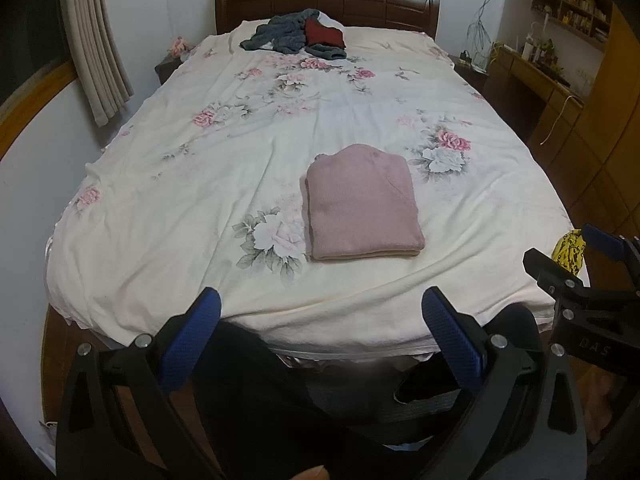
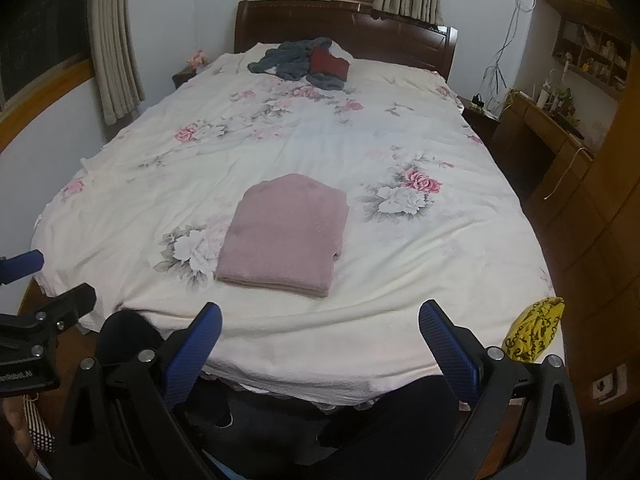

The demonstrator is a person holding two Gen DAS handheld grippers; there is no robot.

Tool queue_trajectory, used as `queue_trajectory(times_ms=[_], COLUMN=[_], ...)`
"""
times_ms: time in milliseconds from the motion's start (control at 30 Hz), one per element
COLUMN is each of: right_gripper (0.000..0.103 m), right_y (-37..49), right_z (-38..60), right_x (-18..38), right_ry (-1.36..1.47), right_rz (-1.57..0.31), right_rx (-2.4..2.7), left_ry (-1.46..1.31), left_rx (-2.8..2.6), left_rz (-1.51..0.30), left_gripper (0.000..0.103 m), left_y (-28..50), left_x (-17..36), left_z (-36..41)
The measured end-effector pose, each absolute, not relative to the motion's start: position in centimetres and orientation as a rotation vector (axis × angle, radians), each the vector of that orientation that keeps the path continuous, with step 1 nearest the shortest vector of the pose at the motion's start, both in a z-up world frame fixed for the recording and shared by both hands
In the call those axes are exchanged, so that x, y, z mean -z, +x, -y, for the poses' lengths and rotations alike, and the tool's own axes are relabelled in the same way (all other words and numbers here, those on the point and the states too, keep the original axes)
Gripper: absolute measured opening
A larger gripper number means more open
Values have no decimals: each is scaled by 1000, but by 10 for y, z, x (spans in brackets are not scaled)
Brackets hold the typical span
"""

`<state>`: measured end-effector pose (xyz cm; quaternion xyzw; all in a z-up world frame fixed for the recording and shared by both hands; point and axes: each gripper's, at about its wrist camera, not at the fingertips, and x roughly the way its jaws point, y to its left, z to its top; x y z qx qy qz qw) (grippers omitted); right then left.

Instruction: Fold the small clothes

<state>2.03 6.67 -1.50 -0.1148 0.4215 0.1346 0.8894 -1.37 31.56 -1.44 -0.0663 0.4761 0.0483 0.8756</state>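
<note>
- Filling most of both views, a bed (image 1: 200,208) (image 2: 400,280) with a white flowered sheet runs lengthwise away from the cameras to a dark wooden headboard (image 1: 328,0) (image 2: 344,28).
- Pink sweater (image 1: 362,204) (image 2: 284,234): folded into a flat rectangle, lying on the sheet near the foot of the bed, a little right of its midline; long axis along the bed's length, folded thick edge toward the cameras.
- Pile of clothes (image 1: 298,36) (image 2: 304,62): grey and dark red, unfolded, on the sheet just before the headboard, well apart from the sweater.
- Left gripper (image 1: 320,332) (image 2: 24,268): held off the foot of the bed, blue-padded fingers spread wide, nothing between them.
- Right gripper (image 2: 320,344) (image 1: 592,248): beside the left one, fingers likewise spread wide and empty.
- Yellow printed bag (image 2: 534,330) (image 1: 570,250): at the near right corner of the bed.
</note>
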Motion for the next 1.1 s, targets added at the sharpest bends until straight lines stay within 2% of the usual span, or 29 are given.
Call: queue_trajectory(times_ms=[1100], right_gripper=[99], right_y=[21], right_z=[-69], right_x=[20], right_ry=[-224], right_rz=[-876], right_rx=[-282], left_ry=[-129], left_rx=[-89], left_rz=[-1005], left_gripper=[100], left_y=[-7], left_x=[19], left_z=[-314])
